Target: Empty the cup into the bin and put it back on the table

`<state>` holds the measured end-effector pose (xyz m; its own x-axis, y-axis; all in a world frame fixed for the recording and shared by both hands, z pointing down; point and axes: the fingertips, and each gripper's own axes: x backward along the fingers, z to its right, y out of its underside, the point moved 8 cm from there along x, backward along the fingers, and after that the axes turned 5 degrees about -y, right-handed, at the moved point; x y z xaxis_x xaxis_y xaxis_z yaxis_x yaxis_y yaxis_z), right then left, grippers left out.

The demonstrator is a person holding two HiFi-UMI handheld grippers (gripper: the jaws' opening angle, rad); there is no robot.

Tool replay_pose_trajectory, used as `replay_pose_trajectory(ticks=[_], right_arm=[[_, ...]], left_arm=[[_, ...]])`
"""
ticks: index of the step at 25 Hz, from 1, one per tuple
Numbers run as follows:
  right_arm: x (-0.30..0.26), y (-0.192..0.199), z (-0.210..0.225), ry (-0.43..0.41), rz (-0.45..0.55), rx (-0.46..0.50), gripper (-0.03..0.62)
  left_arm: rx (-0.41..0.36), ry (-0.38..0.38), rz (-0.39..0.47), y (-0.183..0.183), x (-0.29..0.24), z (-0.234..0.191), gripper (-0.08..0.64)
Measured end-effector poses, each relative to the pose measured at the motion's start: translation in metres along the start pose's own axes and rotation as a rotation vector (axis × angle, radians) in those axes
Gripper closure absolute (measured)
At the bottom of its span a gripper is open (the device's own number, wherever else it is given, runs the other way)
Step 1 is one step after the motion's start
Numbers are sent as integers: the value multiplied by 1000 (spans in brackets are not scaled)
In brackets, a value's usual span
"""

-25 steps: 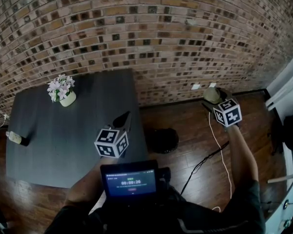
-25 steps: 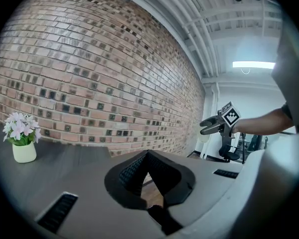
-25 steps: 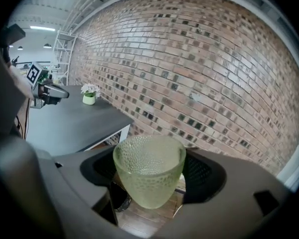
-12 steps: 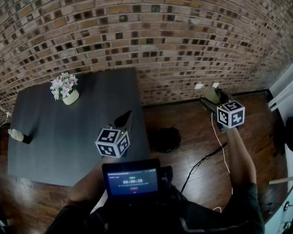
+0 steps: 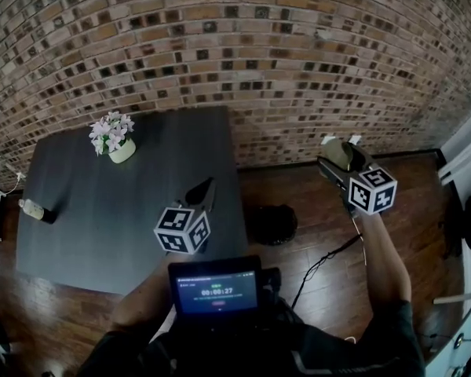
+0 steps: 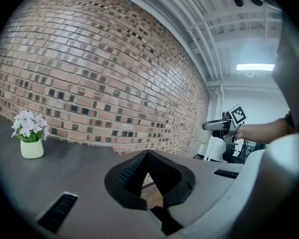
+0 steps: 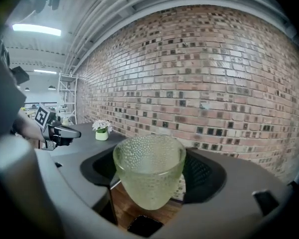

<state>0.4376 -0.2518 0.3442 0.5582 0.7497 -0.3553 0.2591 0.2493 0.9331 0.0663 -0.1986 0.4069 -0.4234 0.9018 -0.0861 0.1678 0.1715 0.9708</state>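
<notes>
A pale green, bumpy glass cup (image 7: pixel 149 176) sits upright between the pads of my right gripper (image 7: pixel 150 183), which is shut on it. In the head view that gripper (image 5: pixel 337 160) holds the cup (image 5: pixel 341 152) over the wood floor near the brick wall, right of the table. A black round bin (image 5: pixel 271 225) stands on the floor between the table and the cup. My left gripper (image 5: pixel 202 188) hovers over the dark table's (image 5: pixel 86 226) right edge, its tips together with nothing in them (image 6: pixel 148 156). I cannot see inside the cup.
A small pot of pale flowers (image 5: pixel 116 138) stands at the table's back left and a bottle (image 5: pixel 38 210) lies at its left edge. A cable (image 5: pixel 330 258) runs across the floor from wall sockets (image 5: pixel 330 140). A screen (image 5: pixel 214 291) hangs at the person's chest.
The head view has shifted a little to the left. The right gripper, still holding the cup, has drifted slightly toward the bin. The left gripper has stayed put.
</notes>
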Motion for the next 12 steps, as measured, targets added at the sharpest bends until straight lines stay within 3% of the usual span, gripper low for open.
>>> replay_pose_trajectory(ticks=[12], right_arm=[[-60,-17,-68,-243,58,21,199]], left_arm=[[14,-128,21,-1,38,-26,557]])
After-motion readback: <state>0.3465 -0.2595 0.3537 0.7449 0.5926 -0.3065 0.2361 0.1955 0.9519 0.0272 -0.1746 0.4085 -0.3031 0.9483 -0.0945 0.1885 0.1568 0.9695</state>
